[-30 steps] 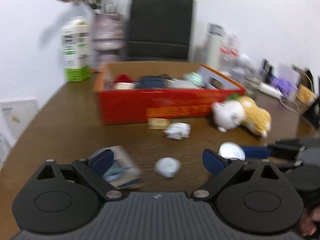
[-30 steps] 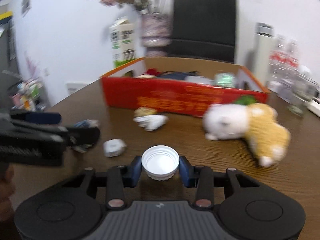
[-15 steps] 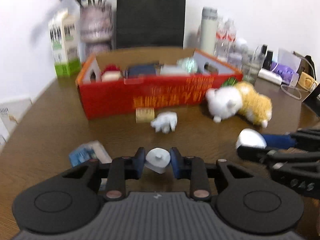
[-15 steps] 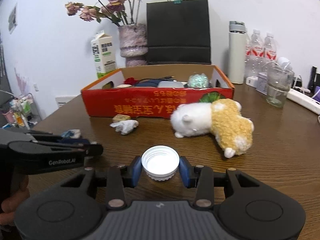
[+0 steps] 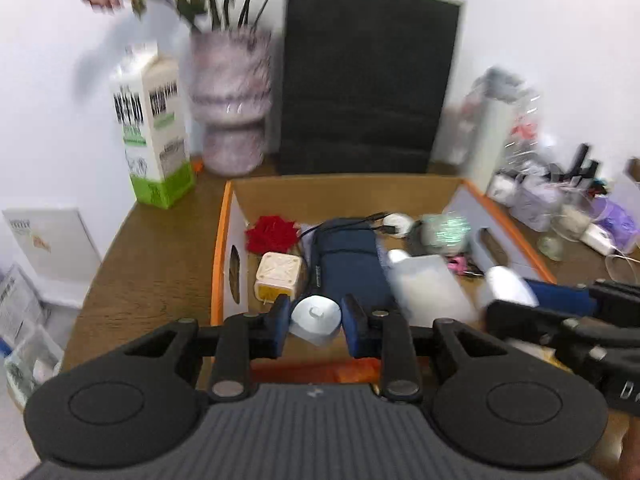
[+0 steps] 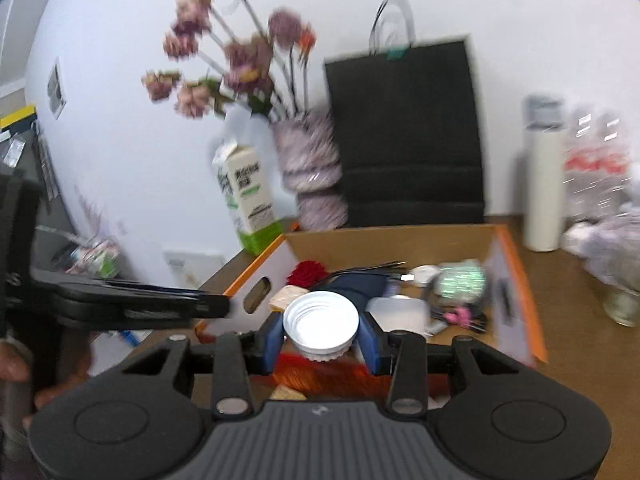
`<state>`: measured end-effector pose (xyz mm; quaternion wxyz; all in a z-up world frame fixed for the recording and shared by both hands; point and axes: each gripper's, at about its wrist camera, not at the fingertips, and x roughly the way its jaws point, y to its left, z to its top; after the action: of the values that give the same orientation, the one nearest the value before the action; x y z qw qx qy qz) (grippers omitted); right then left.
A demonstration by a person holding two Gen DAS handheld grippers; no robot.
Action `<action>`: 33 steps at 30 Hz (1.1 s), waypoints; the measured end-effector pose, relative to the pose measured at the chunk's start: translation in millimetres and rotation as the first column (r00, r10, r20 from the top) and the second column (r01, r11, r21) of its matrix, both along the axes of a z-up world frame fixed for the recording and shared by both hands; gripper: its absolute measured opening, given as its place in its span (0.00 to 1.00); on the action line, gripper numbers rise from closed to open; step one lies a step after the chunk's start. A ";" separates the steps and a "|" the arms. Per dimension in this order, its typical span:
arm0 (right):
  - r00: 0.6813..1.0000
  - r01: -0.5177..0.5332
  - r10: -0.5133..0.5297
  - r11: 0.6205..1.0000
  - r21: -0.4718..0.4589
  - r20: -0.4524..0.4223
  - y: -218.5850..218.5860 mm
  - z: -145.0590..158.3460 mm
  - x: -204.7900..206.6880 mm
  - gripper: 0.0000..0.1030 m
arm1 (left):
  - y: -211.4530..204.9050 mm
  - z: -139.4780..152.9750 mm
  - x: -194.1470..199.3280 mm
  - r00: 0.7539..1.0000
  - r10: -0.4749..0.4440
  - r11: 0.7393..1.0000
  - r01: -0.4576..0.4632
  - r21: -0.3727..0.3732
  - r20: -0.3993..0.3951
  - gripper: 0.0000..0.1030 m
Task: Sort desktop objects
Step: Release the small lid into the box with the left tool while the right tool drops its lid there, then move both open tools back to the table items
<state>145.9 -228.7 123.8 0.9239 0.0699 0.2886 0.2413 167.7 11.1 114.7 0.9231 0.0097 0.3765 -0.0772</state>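
Left claw is gripping a white wad, right claw is gripping a cap; both are hanging over the box just ahead.

- Office or meeting room: long brown wood table, plain white wall.
- Desk clutter: black paper bag, milk carton, vase of dried flowers, water bottles, white thermos.
- Red cardboard box holding odds and ends.

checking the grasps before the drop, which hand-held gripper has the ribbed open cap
The right hand-held gripper: it holds the white ribbed cap, open side up. The left hand-held gripper pinches a smaller closed white piece.
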 end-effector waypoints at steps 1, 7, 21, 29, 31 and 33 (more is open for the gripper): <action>0.998 -0.014 0.014 1.000 0.014 -0.056 5.9 -3.0 20.8 0.38 | -4.5 -5.9 13.3 1.000 0.012 0.999 -0.011 0.051 -0.019 0.28; 0.946 -0.082 0.059 0.995 -0.060 -0.319 52.5 -41.9 95.9 0.38 | 9.6 -41.8 49.0 0.983 0.110 0.992 -0.101 0.071 -0.148 0.28; 0.972 0.015 -0.038 0.995 -0.099 -0.232 20.4 -27.3 90.0 0.56 | 29.0 -4.5 3.2 0.995 0.076 0.997 -0.077 -0.014 -0.070 0.70; 0.984 0.092 -0.099 0.994 -0.051 -0.150 -35.4 -25.6 16.3 0.68 | 11.5 -19.6 -89.8 0.995 0.041 0.998 -0.046 0.051 0.091 0.84; 0.987 0.113 -0.118 0.992 -0.055 -0.109 -37.6 -30.7 -8.8 0.73 | 4.2 -30.2 -106.3 0.994 0.059 0.995 -0.066 0.070 0.093 0.84; 0.989 0.132 -0.137 0.988 -0.079 -0.063 -34.0 -39.2 -36.0 0.73 | -0.4 -40.3 -123.8 0.993 0.055 0.997 -0.061 0.056 0.100 0.84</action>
<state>109.9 -262.8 84.6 0.9296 0.0630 0.3236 0.1649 43.9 10.7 74.3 0.9417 0.0300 0.3329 -0.0387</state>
